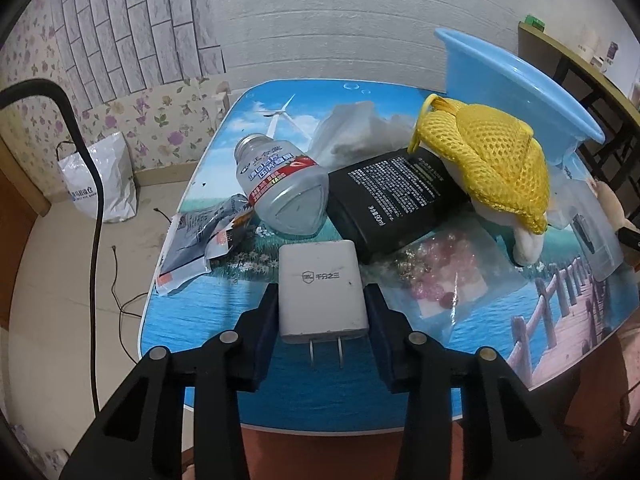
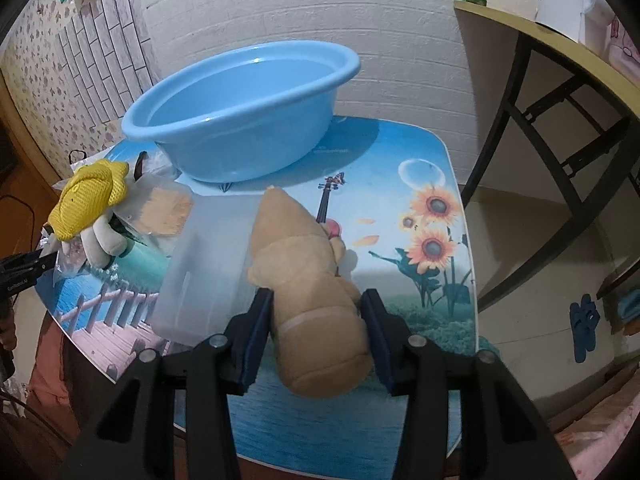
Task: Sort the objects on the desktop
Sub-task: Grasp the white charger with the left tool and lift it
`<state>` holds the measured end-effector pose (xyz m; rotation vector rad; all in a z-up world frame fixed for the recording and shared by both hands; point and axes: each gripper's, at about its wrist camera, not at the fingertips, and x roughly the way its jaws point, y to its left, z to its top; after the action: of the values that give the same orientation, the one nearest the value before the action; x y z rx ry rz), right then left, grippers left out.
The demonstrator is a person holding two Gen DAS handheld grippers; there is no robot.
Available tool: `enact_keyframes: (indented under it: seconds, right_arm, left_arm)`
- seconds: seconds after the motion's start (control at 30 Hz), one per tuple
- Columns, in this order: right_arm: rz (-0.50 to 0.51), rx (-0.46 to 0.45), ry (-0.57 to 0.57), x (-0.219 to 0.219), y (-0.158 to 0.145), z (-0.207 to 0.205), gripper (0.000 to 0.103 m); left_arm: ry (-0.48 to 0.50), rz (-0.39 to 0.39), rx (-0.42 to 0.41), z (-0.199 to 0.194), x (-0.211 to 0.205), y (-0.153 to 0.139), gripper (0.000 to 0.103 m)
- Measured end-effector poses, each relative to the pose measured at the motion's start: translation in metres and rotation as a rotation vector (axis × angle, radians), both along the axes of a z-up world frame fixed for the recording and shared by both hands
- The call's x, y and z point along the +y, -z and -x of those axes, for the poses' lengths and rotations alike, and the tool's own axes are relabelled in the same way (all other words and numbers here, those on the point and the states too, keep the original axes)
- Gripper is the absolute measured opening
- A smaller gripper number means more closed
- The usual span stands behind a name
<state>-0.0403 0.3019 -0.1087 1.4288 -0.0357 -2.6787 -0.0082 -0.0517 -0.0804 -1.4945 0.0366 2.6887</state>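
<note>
Left wrist: fingers (image 1: 276,300) clamp white charger (image 1: 322,292) | right wrist: fingers (image 2: 262,316) clamp tan plush (image 2: 316,304)

Walls: white brick-pattern panel (image 1: 340,20); floral wallpaper (image 1: 32,60) at left.
Floor: pale tile (image 1: 60,260), white bag (image 1: 100,180) against the wall.
Furniture: dark-framed side table (image 2: 540,80) at right.

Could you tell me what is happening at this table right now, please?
A person is sorting clutter on a picture-printed table with a gripper in each hand. The left gripper is closed on a white charger, and the right gripper is closed on a tan plush toy. A blue basin stands at the back, with nothing visible inside. A bottle, a black container and a yellow mesh-covered toy still lie on the table.
</note>
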Motion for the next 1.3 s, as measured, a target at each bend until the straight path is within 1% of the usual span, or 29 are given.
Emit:
enact_keyframes:
  seconds: [0.13, 0.23, 0.3, 0.33, 0.43, 0.5, 0.53, 0.57, 0.6, 0.63, 0.67, 0.73, 0.87, 1.0, 1.1, 1.3]
  right_arm:
    - [-0.022, -0.006, -0.005, -0.004, 0.004, 0.004, 0.047]
    - [-0.027, -0.004, -0.005, -0.006, 0.008, 0.008, 0.050]
    - [-0.021, -0.001, 0.000, -0.006, 0.012, 0.012, 0.055]
    - [-0.023, 0.003, -0.001, -0.007, 0.014, 0.015, 0.057]
    - [-0.026, -0.005, -0.018, -0.013, 0.022, 0.023, 0.058]
    - [-0.025, -0.007, -0.016, -0.016, 0.027, 0.026, 0.059]
    - [-0.031, 0.007, -0.015, -0.017, 0.027, 0.026, 0.058]
    - [-0.028, 0.009, -0.017, -0.017, 0.027, 0.026, 0.053]
    - [-0.016, 0.015, -0.019, -0.017, 0.026, 0.025, 0.048]
    - [-0.003, 0.016, -0.020, -0.016, 0.025, 0.024, 0.048]
    - [0.004, 0.021, -0.022, -0.016, 0.024, 0.023, 0.048]
    - [0.001, 0.033, -0.028, -0.015, 0.019, 0.020, 0.048]
    - [0.016, 0.065, -0.014, -0.011, 0.006, 0.013, 0.048]
    - [0.038, 0.098, 0.008, -0.008, -0.012, 0.008, 0.047]
    - [0.051, 0.119, 0.005, -0.009, -0.024, 0.007, 0.047]
    - [0.057, 0.151, -0.005, -0.013, -0.036, 0.006, 0.047]
  left_arm:
    - [-0.001, 0.001, 0.010, 0.000, 0.000, 0.000, 0.041]
    - [0.000, 0.005, 0.022, 0.000, 0.000, 0.001, 0.042]
    - [-0.001, 0.008, 0.031, 0.001, 0.000, 0.002, 0.045]
    - [-0.007, 0.011, 0.031, 0.002, -0.001, 0.002, 0.049]
    - [-0.016, 0.003, 0.033, 0.003, -0.005, 0.004, 0.056]
    - [-0.014, 0.002, 0.041, 0.003, -0.006, 0.004, 0.056]
    - [-0.013, 0.002, 0.042, 0.002, -0.007, 0.004, 0.056]
    - [-0.012, -0.001, 0.045, 0.002, -0.007, 0.004, 0.055]
    - [-0.008, -0.004, 0.049, 0.001, -0.007, 0.004, 0.052]
    - [0.002, -0.013, 0.054, 0.000, -0.007, 0.003, 0.041]
    - [0.011, -0.016, 0.055, -0.001, -0.006, 0.002, 0.038]
    - [0.012, -0.011, 0.051, -0.001, -0.005, 0.002, 0.038]
    - [0.002, -0.048, 0.037, -0.001, -0.007, -0.001, 0.038]
    - [-0.003, -0.041, 0.055, -0.003, -0.006, -0.011, 0.038]
    - [0.003, -0.059, 0.075, -0.004, -0.007, -0.022, 0.038]
    - [0.011, -0.070, 0.101, -0.003, -0.006, -0.036, 0.038]
